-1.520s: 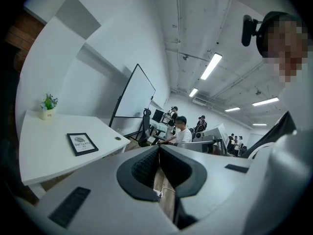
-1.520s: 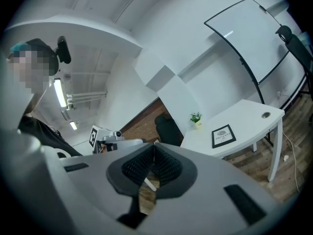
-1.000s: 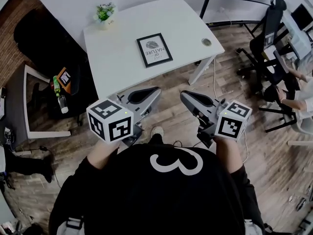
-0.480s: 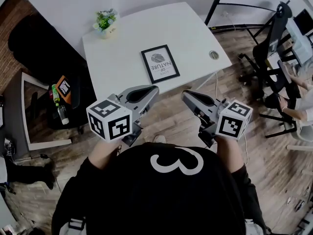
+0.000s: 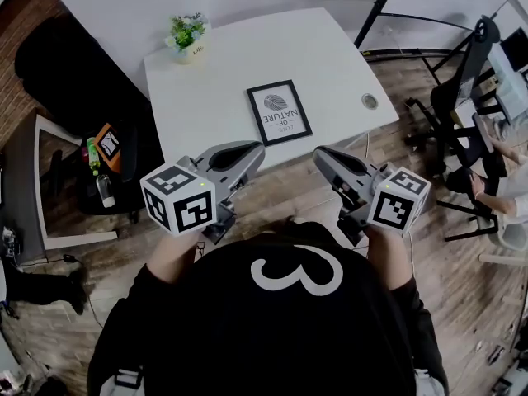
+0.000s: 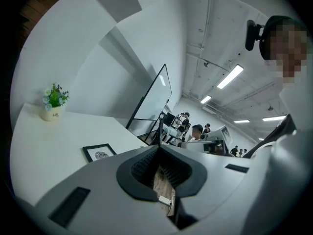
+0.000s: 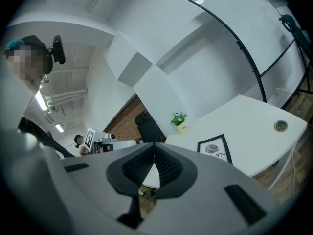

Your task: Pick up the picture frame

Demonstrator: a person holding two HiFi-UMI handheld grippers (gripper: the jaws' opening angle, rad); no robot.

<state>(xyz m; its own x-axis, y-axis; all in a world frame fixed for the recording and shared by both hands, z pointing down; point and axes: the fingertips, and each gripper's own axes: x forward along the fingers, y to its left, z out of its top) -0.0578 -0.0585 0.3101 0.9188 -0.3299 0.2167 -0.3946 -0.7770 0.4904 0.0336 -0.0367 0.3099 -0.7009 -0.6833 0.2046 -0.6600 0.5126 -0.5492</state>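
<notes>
A black picture frame (image 5: 279, 112) with a fingerprint print lies flat near the front edge of the white table (image 5: 214, 81). It also shows in the left gripper view (image 6: 99, 152) and the right gripper view (image 7: 214, 148). My left gripper (image 5: 257, 147) is shut and empty, held in the air short of the table's front edge, left of the frame. My right gripper (image 5: 318, 151) is shut and empty too, just below the table edge, near the frame's front right corner. Neither touches the frame.
A small potted plant (image 5: 187, 33) stands at the table's far left corner. A round cable grommet (image 5: 370, 101) sits at the right edge. Office chairs (image 5: 462, 97) stand to the right, a dark side table (image 5: 49, 180) with bottles to the left. Wooden floor lies below.
The person has stepped closer to the table; the frame and table sit lower and nearer in the head view. Both grippers stay shut at about the same pose.
</notes>
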